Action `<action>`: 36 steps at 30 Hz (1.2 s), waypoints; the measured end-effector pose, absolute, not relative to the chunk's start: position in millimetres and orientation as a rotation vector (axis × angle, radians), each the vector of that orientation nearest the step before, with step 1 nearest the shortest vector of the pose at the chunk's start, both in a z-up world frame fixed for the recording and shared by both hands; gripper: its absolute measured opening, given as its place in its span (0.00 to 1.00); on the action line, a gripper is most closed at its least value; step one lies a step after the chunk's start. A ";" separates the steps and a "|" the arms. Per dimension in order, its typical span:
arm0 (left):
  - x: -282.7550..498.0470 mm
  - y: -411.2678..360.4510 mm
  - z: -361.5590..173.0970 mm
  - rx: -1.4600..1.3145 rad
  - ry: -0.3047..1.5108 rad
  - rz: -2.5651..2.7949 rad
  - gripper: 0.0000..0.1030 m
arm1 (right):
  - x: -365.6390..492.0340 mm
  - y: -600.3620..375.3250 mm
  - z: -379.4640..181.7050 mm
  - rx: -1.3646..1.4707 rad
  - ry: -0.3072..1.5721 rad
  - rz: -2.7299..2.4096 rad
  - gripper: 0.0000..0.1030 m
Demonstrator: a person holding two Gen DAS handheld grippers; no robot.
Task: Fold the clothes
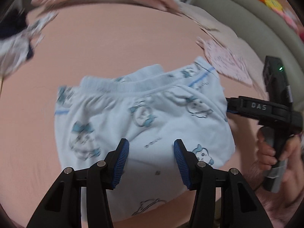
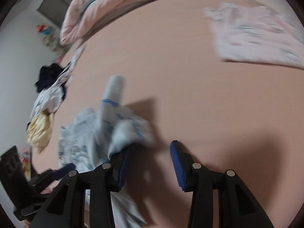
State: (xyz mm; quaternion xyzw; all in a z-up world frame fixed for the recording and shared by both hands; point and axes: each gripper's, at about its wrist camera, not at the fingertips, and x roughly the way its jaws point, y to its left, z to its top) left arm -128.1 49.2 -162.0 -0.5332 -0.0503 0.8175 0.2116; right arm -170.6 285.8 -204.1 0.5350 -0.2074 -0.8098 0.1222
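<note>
Light blue printed pants (image 1: 140,117) lie folded on the pink bed sheet (image 1: 114,43), waistband away from me. My left gripper (image 1: 151,152) is open just above their near part, holding nothing. My right gripper (image 2: 150,159) is open at the pants' right edge; it shows in the left wrist view (image 1: 230,108) with its fingers against the cloth. In the right wrist view the pants (image 2: 106,129) bunch against the left finger (image 2: 123,163), not clamped.
A folded pink printed garment (image 2: 258,36) lies far right on the sheet. A pile of unfolded clothes (image 2: 47,96), dark, white and yellow, lies at the left edge. A pink duvet (image 2: 114,5) is at the far end. A grey headboard (image 1: 247,19) stands at the right.
</note>
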 end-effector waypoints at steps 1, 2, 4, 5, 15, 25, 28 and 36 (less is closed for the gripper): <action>-128.1 42.2 -162.7 -1.485 -0.190 2.263 0.45 | -174.9 276.2 -202.7 1.540 -0.591 -2.342 0.41; -127.2 37.6 -161.2 -1.472 -0.241 2.247 0.45 | -179.1 266.5 -201.4 1.518 -0.576 -2.320 0.41; -125.5 28.6 -158.1 -1.444 -0.343 2.210 0.45 | -178.7 244.9 -194.5 1.444 -0.578 -2.245 0.41; -125.3 24.8 -156.3 -1.421 -0.417 2.176 0.45 | -178.0 236.6 -193.7 1.422 -0.608 -2.208 0.41; -133.9 33.8 -159.2 -1.409 -0.611 2.013 0.47 | -150.1 254.8 -229.5 1.433 -0.960 -1.947 0.41; -131.7 57.3 -156.6 -1.432 -0.444 2.052 0.18 | -151.7 260.9 -234.9 1.434 -1.076 -1.914 0.39; -132.7 65.5 -159.6 -1.472 -0.397 2.055 0.18 | -150.8 256.6 -240.1 1.445 -1.092 -1.916 0.39; -135.4 75.6 -162.4 -1.524 -0.258 2.159 0.09 | -145.1 251.2 -227.8 1.488 -0.946 -2.022 0.39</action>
